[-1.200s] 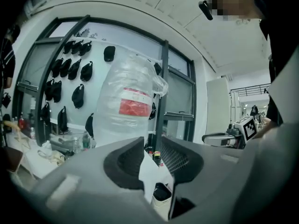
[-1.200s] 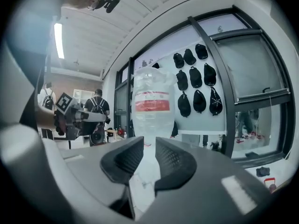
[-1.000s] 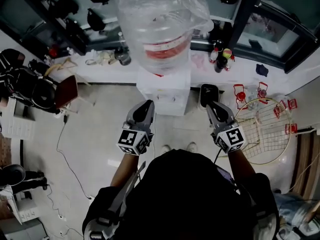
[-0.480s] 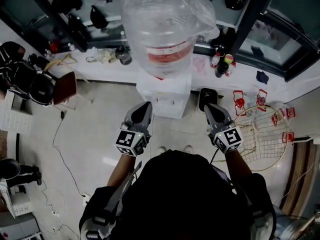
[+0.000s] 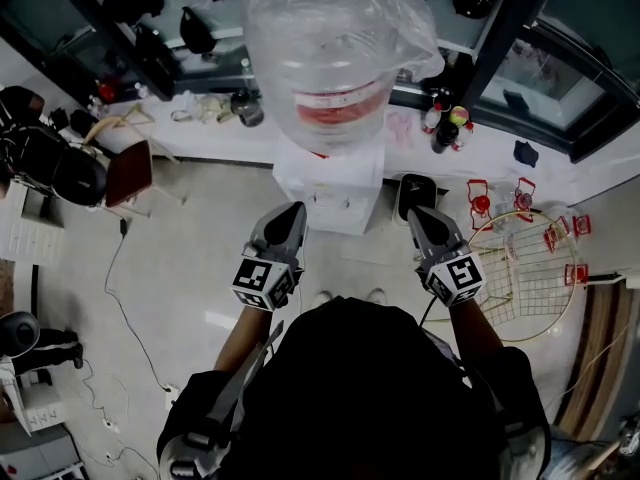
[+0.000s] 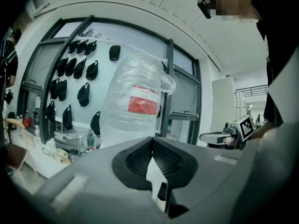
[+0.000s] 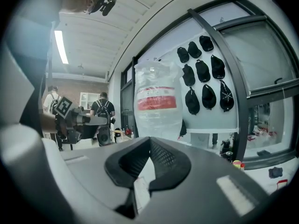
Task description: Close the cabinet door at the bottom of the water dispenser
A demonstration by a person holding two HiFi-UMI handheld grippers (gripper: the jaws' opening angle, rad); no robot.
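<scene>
The white water dispenser stands against the far counter, topped by a big bottle wrapped in clear plastic. Its bottom cabinet door is hidden from the head view, and neither gripper view shows it. My left gripper is held in front of the dispenser's left edge, jaws shut and empty. My right gripper hovers just right of the dispenser, also shut on nothing. The left gripper view shows the bottle above the closed jaws. The bottle also fills the right gripper view above the closed jaws.
A black bin sits right of the dispenser. A round wire basket lies on the floor at right. A brown chair and a floor cable are at left. Bottles stand on the counter. People stand far behind.
The head view has shifted slightly, so the dispenser sits a touch higher and further right. Both grippers hold about the same place in front of it.
</scene>
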